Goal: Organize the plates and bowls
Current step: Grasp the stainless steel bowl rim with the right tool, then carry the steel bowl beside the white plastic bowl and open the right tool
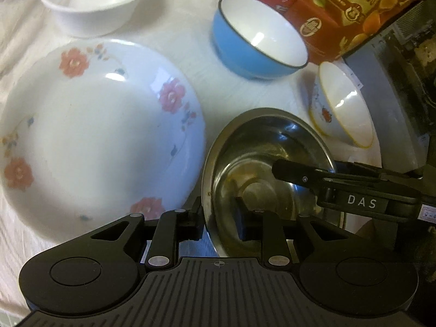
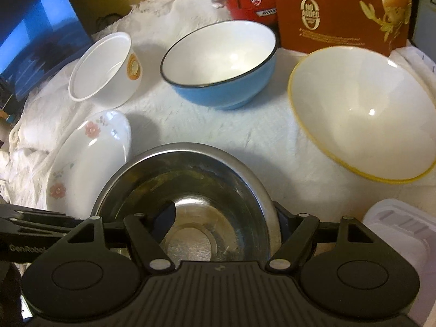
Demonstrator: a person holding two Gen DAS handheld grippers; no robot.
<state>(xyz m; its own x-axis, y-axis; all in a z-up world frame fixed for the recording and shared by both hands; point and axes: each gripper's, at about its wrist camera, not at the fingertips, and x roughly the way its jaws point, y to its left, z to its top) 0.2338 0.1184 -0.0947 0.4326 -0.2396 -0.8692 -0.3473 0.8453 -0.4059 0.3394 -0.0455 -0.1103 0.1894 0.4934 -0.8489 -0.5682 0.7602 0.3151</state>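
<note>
steel bowl (image 1: pixel 253 169): both rims clamped, left hand-held gripper (image 1: pixel 218 218), right hand-held gripper (image 2: pixel 223 226) | beside: one floral plate (image 1: pixel 95 136) | beyond: three bowls, blue (image 1: pixel 259 41), white (image 1: pixel 95 2), yellow-rimmed (image 1: pixel 343 103)

White plate (image 1: pixel 90 125) with pink flowers, blue bowl (image 1: pixel 245 54), yellow-rimmed white bowl (image 2: pixel 362 114), silvery steel bowl (image 2: pixel 196 190).

A white cloth (image 2: pixel 231 136) covered the table. Ahead of the right hand-held gripper (image 2: pixel 226 226) stood a blue bowl (image 2: pixel 220 81), a white cup (image 2: pixel 106 68) further left and a yellow-rimmed bowl (image 2: pixel 362 111) right. A flowered plate (image 2: pixel 87 158) lay near-left.
</note>
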